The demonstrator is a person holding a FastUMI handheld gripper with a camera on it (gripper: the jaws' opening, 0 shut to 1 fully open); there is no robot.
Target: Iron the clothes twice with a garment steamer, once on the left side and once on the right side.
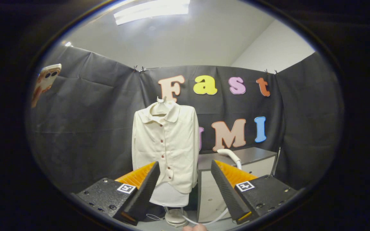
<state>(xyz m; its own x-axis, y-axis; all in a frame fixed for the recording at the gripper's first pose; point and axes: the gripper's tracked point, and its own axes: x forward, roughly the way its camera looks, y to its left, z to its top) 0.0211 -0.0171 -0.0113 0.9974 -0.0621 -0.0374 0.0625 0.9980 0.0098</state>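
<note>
A cream shirt point(165, 144) hangs on a pale hanger point(160, 106) against the black cloth wall point(85, 128), buttoned down its front, collar spread; it sits over a white form point(169, 194) whose lower part shows under the hem, and that form stands on a thin pole rising from a round base point(176, 218) on the floor; just to the right of the shirt stands a low cabinet point(242, 160) with a dark top and light front, the only container-like thing here, and whether anything is inside it cannot be told, since its front is closed; on its top, near the front edge, lies the white garment steamer point(231, 155), curved head up, with a white cord point(210, 219) running down the cabinet front and across the floor toward the base; a phone point(45, 81) is fixed high on the wall well to the left of the shirt; the gripper point(185, 179) is spread wide, its two fingers point(146, 186) well apart and holding nothing, touching nothing; the shirt's lower part and the cabinet's left edge show in the gap between them, beyond the tips; the steamer lies just past the right finger's tip; a bit of a person's hand point(195, 227) shows beneath the gap, near the cord.
</note>
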